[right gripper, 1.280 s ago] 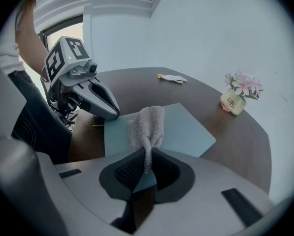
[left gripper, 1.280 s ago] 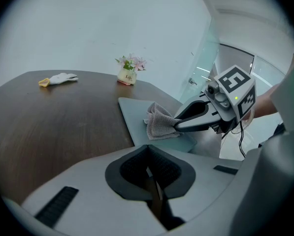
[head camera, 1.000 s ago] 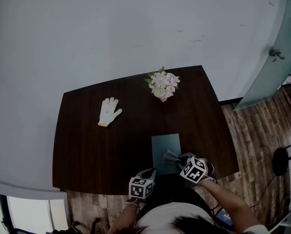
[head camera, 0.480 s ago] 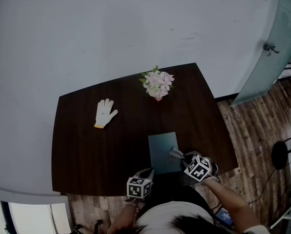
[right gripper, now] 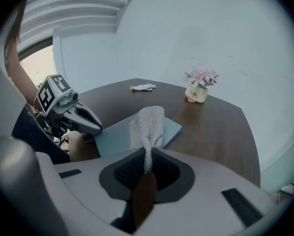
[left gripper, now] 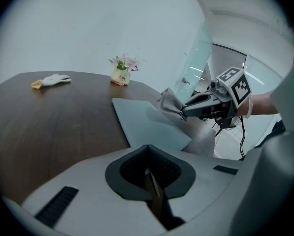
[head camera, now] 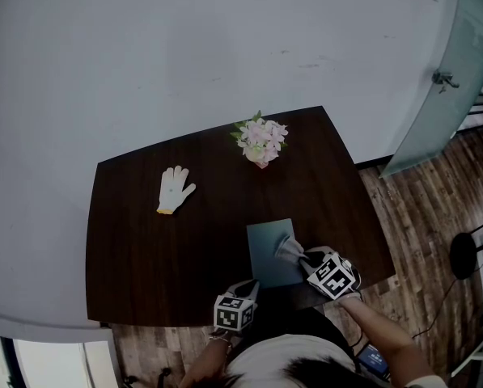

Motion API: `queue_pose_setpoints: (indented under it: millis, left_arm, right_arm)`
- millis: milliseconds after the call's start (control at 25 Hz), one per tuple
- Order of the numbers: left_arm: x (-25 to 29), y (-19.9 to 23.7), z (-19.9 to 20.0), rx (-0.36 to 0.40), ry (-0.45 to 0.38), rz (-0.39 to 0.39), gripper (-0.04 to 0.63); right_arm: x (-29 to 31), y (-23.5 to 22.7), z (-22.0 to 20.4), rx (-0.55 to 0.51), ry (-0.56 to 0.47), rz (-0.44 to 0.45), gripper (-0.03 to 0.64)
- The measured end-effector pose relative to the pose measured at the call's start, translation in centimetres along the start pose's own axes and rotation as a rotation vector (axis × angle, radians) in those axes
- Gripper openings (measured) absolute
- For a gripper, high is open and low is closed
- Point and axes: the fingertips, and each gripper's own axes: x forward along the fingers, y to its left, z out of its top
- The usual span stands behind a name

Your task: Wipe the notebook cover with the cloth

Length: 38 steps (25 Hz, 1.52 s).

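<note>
A pale wall (head camera: 184, 47) and plank floor (head camera: 419, 217) are surrounding a dark brown wooden table (head camera: 144, 249), which is bearing a flat grey-blue notebook (head camera: 265, 245) near its front edge. The right gripper (head camera: 300, 258) is clamping a grey cloth (head camera: 288, 249) over the notebook; the left gripper (head camera: 249, 284) is sitting closed and empty.

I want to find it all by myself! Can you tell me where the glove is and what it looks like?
Look at the dark brown table. The glove lies flat on its far left part, well apart from the pot of pink flowers and the grey notebook. It is the only white, hand-shaped thing there, and it has a yellow cuff.
</note>
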Motion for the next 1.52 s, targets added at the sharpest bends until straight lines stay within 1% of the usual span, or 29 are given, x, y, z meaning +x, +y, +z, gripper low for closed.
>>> queue_pose_setpoints:
  millis: [120, 360, 600, 840, 1120, 1360, 1520]
  left_arm:
    - [-0.2, -0.3, 0.0, 0.021, -0.004, -0.014, 0.018]
    - [-0.6, -0.6, -0.2, 0.008, -0.013, -0.055, 0.018]
    - [-1.1, -0.6, -0.4, -0.007, -0.017, -0.1, 0.018]
    - [-1.6, -0.6, -0.8, -0.035, -0.011, -0.137, 0.018]
    - [-2.1, -0.1, -0.9, -0.065, -0.022, -0.164, 0.018]
    - [-2.3, -0.2, -1.0, -0.076, -0.008, -0.18, 0.018]
    - [-2.3, 0.1, -0.8, -0.096, -0.009, -0.192, 0.018]
  right_arm:
    - [0.2, 1.6, 1.8, -0.015, -0.023, 0.024, 0.046]
    - [1.9, 5.6, 3.8, -0.086, -0.012, 0.084, 0.046]
    - [4.4, 9.9, 3.9, -0.177, 0.046, 0.153, 0.046]
    - [6.1, 12.4, 3.2, -0.238, 0.112, 0.195, 0.046]
    - [7.0, 13.6, 3.0, -0.297, 0.154, 0.194, 0.046]
    - [6.7, 13.4, 2.8, -0.263, 0.156, 0.188, 0.046]
    - [6.7, 13.0, 2.7, -0.263, 0.165, 0.181, 0.046]
